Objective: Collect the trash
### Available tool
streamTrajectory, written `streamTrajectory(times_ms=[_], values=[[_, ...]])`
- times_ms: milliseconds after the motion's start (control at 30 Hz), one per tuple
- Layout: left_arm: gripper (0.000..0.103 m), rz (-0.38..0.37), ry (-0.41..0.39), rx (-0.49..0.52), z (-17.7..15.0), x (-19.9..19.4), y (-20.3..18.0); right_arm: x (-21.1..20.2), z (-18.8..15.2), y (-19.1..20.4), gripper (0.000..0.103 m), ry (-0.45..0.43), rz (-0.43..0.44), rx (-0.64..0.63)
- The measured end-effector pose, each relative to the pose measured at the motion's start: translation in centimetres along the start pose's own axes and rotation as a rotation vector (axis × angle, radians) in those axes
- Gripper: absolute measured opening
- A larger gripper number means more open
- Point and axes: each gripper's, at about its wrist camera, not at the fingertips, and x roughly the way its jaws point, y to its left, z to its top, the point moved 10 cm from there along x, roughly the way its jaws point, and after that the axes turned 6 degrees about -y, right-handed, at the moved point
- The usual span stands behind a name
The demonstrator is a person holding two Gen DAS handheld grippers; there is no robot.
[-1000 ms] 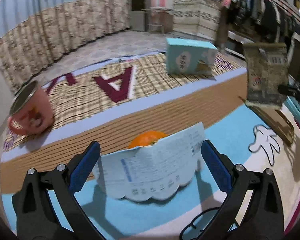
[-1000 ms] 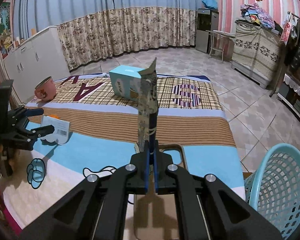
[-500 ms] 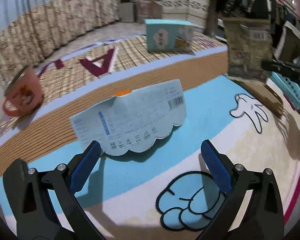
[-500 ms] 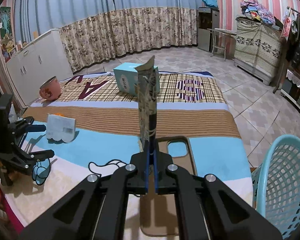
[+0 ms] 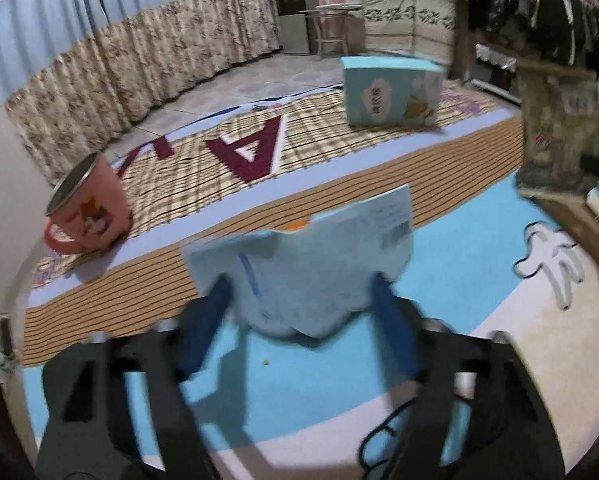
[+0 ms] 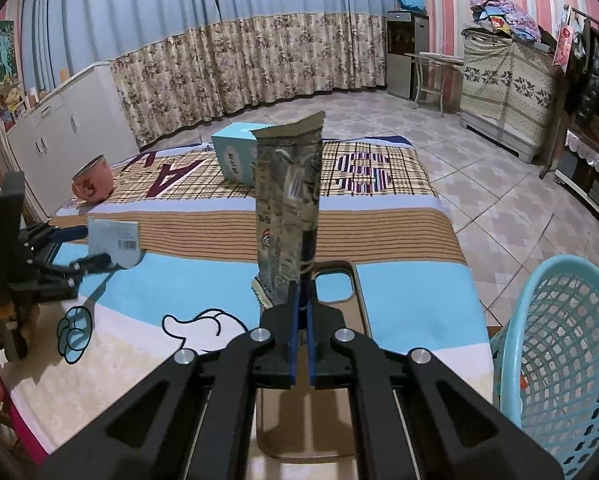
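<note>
Step in hand: second pickup, with the first piece secured.

Right hand-held gripper: clamped on the lower edge of a grey-brown snack wrapper, held upright above the blanket-covered counter. Pale-blue mesh basket standing at the counter's right edge, just beside this gripper; judged the drop point.

Left hand-held gripper: fingers spread wide, one either side of a pale-blue printed packet standing on the blue band of the cloth. Contact with the pads not determinable; view blurred. Orange object partly hidden behind the packet. Pink mug and tissue box well apart, not trash.

Next move, as judged: close squarely on the packet without crumpling or toppling it, lift, then carry both pieces to the basket.
</note>
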Motion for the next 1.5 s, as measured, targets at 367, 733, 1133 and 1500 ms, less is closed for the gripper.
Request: streamTrajectory(times_ms=[367,733,1133,1500], values=[[0.0,-0.06,0.027,-0.117,0.9,0.8,1.7,0.1,-0.2,-0.6,0.004,0.002,-0.004,0.009],[0.076,0.021,-0.058,-0.089,2.6,-1.7,1.7,0.2,0.0,-1.4,0.004,-0.004,-0.005,0.017],[0.095,0.066,-0.042,-0.099,4.8,4.0,1.4,0.6,-0.1,-1.1,0.004,0.01,-0.012,0.004],[0.049,0.007,-0.035,-0.149,4.1,4.3,1.3,1.0,-0.2,-1.4,0.004,0.008,-0.015,0.019]])
